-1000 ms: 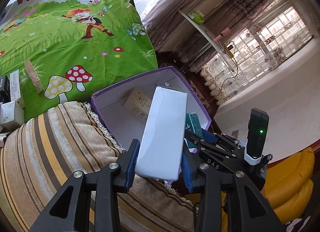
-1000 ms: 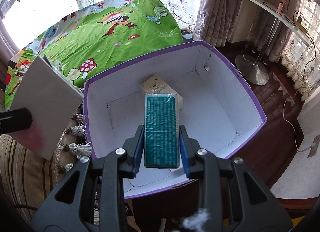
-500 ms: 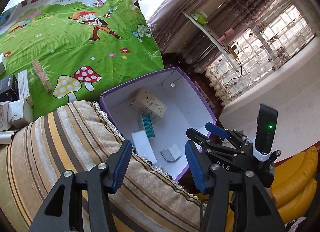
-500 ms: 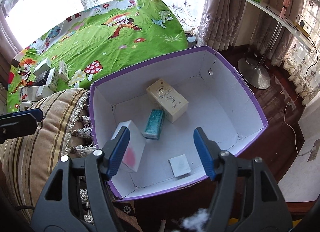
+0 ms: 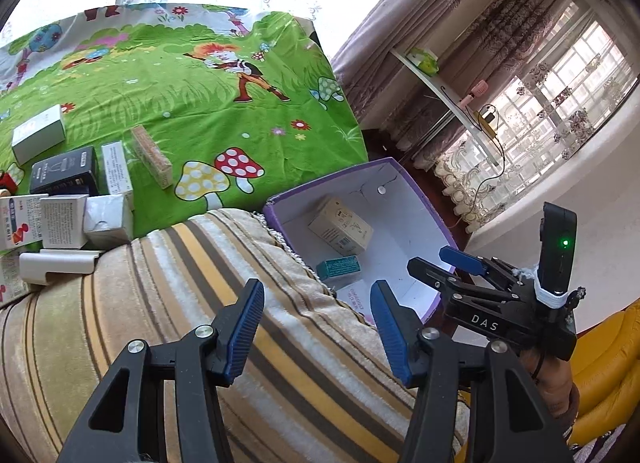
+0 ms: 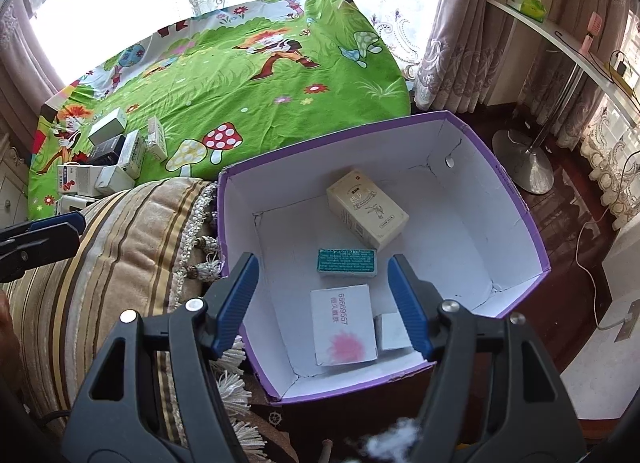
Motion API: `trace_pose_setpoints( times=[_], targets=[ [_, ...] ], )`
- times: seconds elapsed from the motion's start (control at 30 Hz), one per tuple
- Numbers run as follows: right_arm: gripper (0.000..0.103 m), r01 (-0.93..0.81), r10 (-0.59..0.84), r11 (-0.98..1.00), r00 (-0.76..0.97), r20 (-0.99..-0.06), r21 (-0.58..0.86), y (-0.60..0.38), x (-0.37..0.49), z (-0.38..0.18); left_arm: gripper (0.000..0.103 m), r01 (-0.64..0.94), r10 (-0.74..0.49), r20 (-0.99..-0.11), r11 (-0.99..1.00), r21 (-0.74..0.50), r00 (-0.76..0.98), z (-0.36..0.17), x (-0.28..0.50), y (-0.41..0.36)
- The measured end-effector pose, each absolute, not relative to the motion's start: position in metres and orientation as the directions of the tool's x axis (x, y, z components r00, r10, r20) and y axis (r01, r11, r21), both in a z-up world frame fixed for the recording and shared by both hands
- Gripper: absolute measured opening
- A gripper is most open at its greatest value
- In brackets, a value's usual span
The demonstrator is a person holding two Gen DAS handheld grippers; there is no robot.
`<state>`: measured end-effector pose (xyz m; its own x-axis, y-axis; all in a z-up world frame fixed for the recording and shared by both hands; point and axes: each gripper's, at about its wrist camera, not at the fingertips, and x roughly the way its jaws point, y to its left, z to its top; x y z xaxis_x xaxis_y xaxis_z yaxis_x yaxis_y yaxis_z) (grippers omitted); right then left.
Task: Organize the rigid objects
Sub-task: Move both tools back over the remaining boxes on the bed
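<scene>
A purple-rimmed white box (image 6: 516, 199) stands on the floor beside a striped cushion. In it lie a cream carton (image 6: 366, 209), a teal box (image 6: 347, 262), a white box with pink print (image 6: 343, 324) and a small white box (image 6: 394, 331). My right gripper (image 6: 324, 303) is open and empty above the box's near side. My left gripper (image 5: 316, 327) is open and empty over the striped cushion (image 5: 160, 323), left of the purple-rimmed box (image 5: 424, 199). Several more boxes (image 5: 72, 191) lie on the green sheet at the left.
The green cartoon sheet (image 5: 192, 103) covers a bed behind the cushion. My right gripper (image 5: 492, 295) shows at the right of the left wrist view. A lamp base (image 6: 524, 163) and a cable (image 6: 592, 239) lie on the dark floor right of the box.
Both grippers opened and dropped their boxes into the purple-rimmed box: the white one from the left, the teal one from the right. Both have since pulled back, the left over the cushion.
</scene>
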<state>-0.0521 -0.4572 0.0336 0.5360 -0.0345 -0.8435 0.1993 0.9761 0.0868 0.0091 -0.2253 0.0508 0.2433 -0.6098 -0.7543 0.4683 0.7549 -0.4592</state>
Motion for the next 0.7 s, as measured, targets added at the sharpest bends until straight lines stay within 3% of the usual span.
trace_pose_setpoints(
  times=[0.33,0.7],
  targets=[
    [0.073,0.122,0.003,0.989,0.532,-0.847,0.080,-0.425,-0.037,0.042,0.057,0.357,-0.579,-0.744,0.808,-0.470,0.333,0.051,0.015,-0.147],
    [0.073,-0.004,0.060,0.998,0.530,-0.846,0.068,-0.375,-0.011,0.051,0.057,0.200,-0.463,-0.765,0.886,-0.419,0.448,0.048,0.041,-0.049]
  ],
)
